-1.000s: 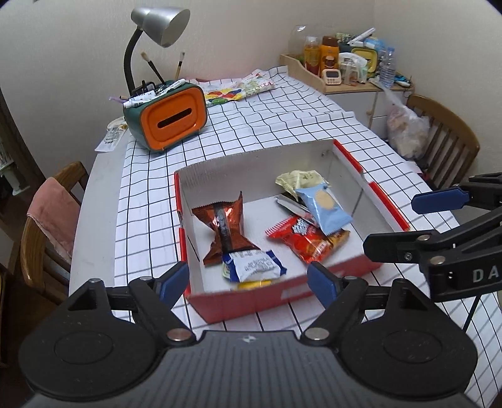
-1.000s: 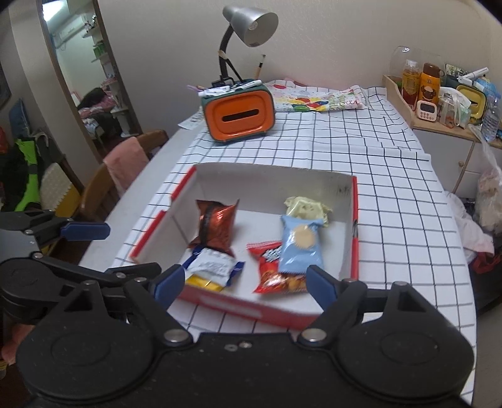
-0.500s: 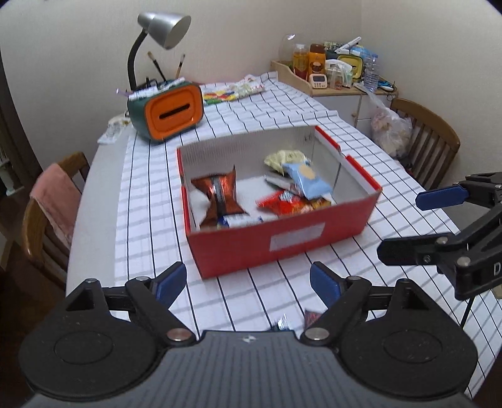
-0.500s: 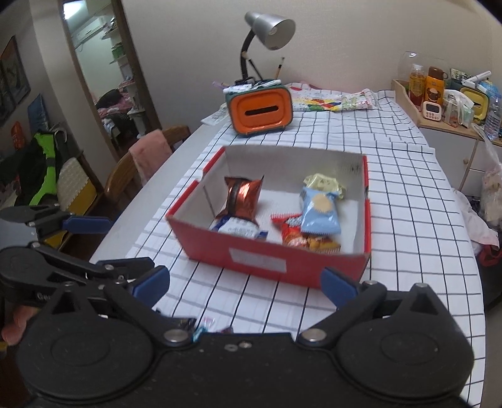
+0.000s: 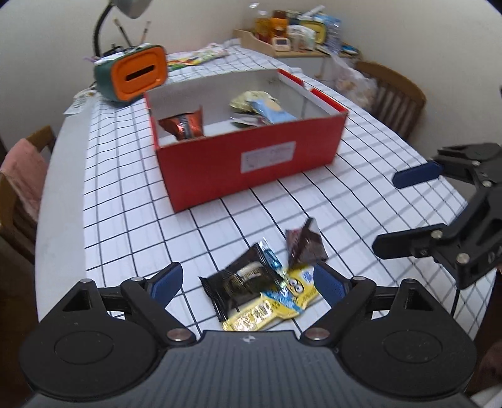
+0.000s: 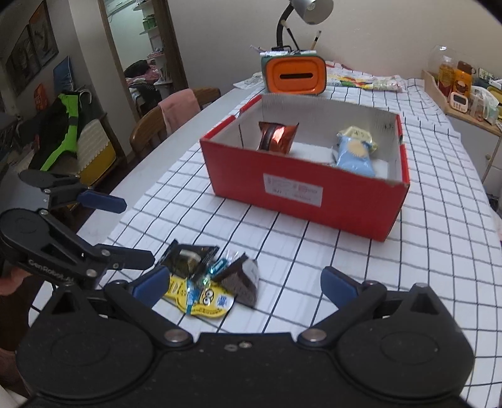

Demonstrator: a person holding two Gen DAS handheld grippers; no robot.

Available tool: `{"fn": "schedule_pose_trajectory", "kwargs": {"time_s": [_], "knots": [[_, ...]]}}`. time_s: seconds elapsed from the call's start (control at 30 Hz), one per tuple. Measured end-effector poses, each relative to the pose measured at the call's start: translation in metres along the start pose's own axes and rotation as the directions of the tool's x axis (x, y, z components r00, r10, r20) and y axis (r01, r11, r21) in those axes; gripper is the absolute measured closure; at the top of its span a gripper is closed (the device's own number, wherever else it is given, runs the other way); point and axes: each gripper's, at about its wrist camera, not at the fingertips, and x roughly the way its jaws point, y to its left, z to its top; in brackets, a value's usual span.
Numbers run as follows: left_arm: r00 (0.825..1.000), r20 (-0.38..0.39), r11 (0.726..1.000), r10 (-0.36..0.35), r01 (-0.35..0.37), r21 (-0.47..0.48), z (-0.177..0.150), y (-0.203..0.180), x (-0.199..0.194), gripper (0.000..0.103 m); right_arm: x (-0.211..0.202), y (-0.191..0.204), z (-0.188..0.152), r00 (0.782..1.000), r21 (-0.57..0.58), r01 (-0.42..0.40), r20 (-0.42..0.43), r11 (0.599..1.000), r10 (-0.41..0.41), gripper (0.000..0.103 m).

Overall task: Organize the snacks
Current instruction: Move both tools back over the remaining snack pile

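Note:
A red cardboard box (image 5: 251, 163) (image 6: 313, 194) stands on the checked cloth with a copper packet (image 5: 183, 124) (image 6: 277, 136) and a pale blue packet (image 5: 273, 111) (image 6: 354, 155) inside. In front of it lies a small heap: a black packet (image 5: 241, 282) (image 6: 185, 255), a yellow cartoon packet (image 5: 273, 309) (image 6: 204, 303) and a dark brown packet (image 5: 306, 244) (image 6: 243, 282). My left gripper (image 5: 248, 281) (image 6: 122, 230) hovers just over the heap, its jaws opening, pads touching nothing. My right gripper (image 6: 244, 284) (image 5: 408, 210) is open wide beside the heap, holding nothing.
An orange-fronted green holder (image 5: 135, 75) and a lamp (image 6: 309, 9) stand behind the box. Wooden chairs (image 5: 18, 175) (image 5: 392, 94) flank the table. A shelf of bottles (image 5: 288, 34) sits at the far right. The table's bare edge (image 5: 59, 188) runs along the left.
Both grippers drew back from above the box toward the near end of the table and sank. The heap of loose packets came into view. Both pairs of jaws stand wider.

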Motion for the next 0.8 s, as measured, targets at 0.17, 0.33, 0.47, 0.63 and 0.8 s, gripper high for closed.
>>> {"fn": "schedule_pose_trajectory", "kwargs": {"time_s": [0.17,0.33,0.47,0.63,0.8], "knots": [[0.999,-0.052,0.997,-0.006,0.010,0.075,-0.005,-0.004,0.018,0.012,0.017,0.001,-0.009,0.999,-0.042,0.034,-0.022,0.999,-0.035,0.000],[0.992,-0.128,0.989,0.009,0.010,0.150,-0.008,-0.005,0.043,0.012,0.040,-0.003,-0.015,0.997,-0.041,0.046,-0.058,0.998,-0.048,0.001],[0.989,-0.141,0.980,0.040,-0.011,0.200,-0.005,-0.004,0.057,0.012,0.057,-0.005,-0.015,0.994,-0.067,0.076,-0.069,0.995,-0.080,0.003],[0.985,-0.169,0.981,0.019,0.015,0.193,0.002,0.006,0.071,0.012,0.075,-0.006,-0.013,0.992,-0.109,0.052,-0.107,0.993,-0.063,0.008],[0.980,-0.201,0.983,0.005,0.033,0.183,0.005,0.011,0.083,0.012,0.086,-0.009,-0.007,0.992,-0.118,0.025,-0.120,0.993,-0.039,0.012]]}}
